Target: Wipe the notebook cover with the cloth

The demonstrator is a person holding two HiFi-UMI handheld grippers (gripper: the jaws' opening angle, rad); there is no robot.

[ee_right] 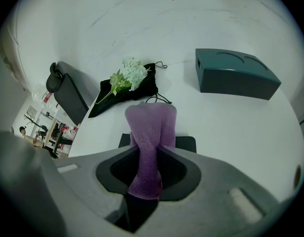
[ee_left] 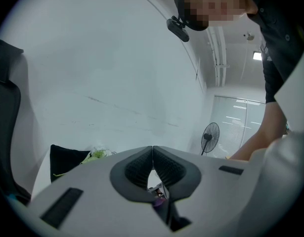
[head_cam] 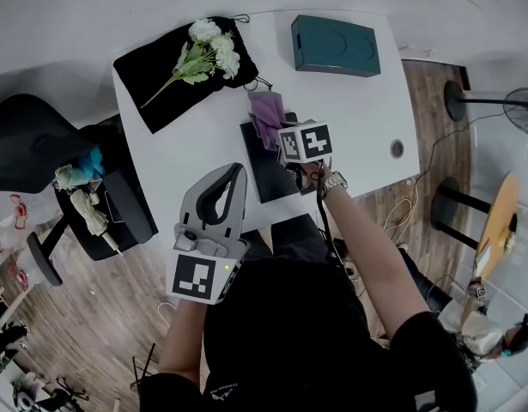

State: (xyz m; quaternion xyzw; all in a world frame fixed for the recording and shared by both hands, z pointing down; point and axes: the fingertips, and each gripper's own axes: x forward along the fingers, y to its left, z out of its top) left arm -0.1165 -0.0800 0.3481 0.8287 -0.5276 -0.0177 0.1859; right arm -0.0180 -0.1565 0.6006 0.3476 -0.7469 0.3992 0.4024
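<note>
Right gripper (head_cam: 279,137): its jaws are clamped on the purple cloth (head_cam: 268,112), which bunches between them and sticks out past the tips.
Cloth: it lies ahead of the right gripper, over the far end of the notebook (head_cam: 265,175); whether it presses on the cover cannot be told.
Notebook: black and flat on the white counter (head_cam: 358,118), near its front edge, directly below the right gripper; its corners show on either side of the cloth in the right gripper view.
Left gripper (head_cam: 236,172): its jaws are closed together with nothing between them. It is at the counter's near edge, just left of the notebook and apart from it.
Far side: a black pouch (head_cam: 160,75) with white flowers (head_cam: 209,48) on it, and a teal box (head_cam: 335,45).
</note>
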